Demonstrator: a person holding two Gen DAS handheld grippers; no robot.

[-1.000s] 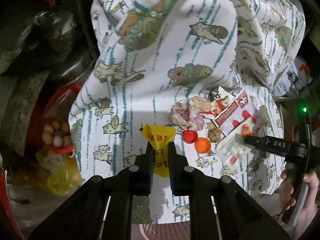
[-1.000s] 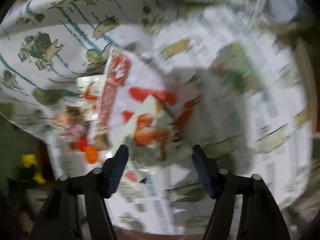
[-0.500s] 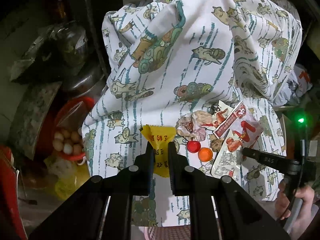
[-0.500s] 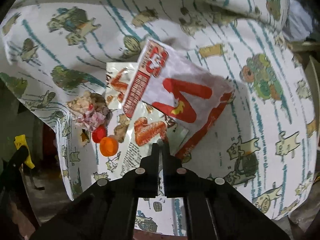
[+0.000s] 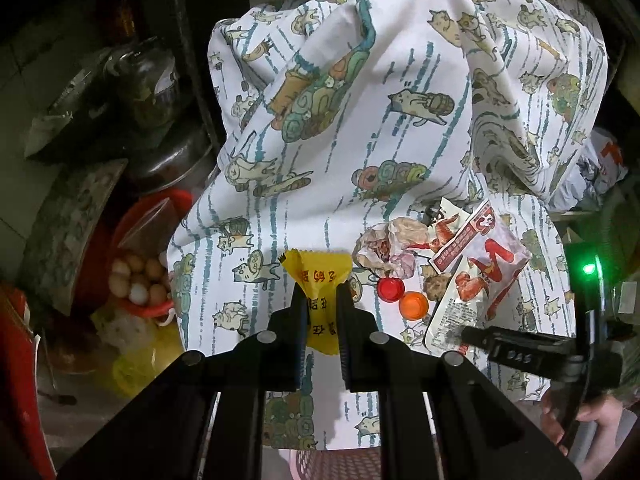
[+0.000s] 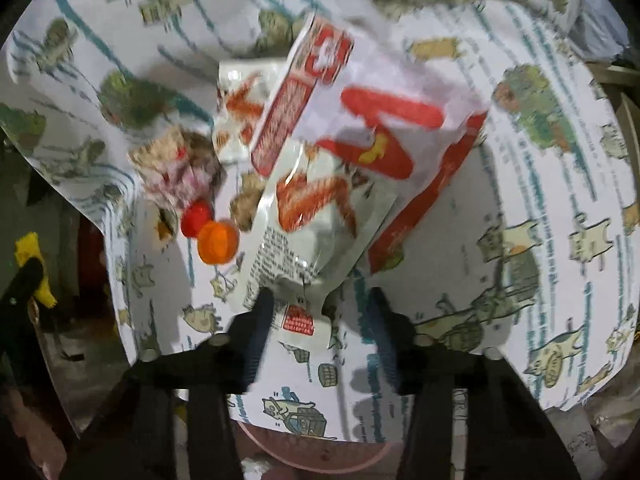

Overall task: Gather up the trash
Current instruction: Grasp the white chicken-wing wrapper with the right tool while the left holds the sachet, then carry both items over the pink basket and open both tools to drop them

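Left claw [image 5: 319, 312] pinches a yellow wrapper [image 5: 318, 280] above the near edge of the cloth-covered table [image 5: 360, 140]. Right claw [image 6: 320, 312] spread — fingers either side of a clear pouch's [image 6: 308, 224] near end. Red bag [image 6: 384, 128], two caps [image 6: 210, 232], crumpled paper [image 6: 176, 168] lie just beyond.

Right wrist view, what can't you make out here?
- Right tool: motion blur hides whether its fingers touch the clear snack wrapper.
- Small print on that wrapper: blurred, unreadable.
- Pink basket: mostly hidden under the cat-print cloth.
- Yellow wrapper: half hidden behind the left tool, near the frame edge.
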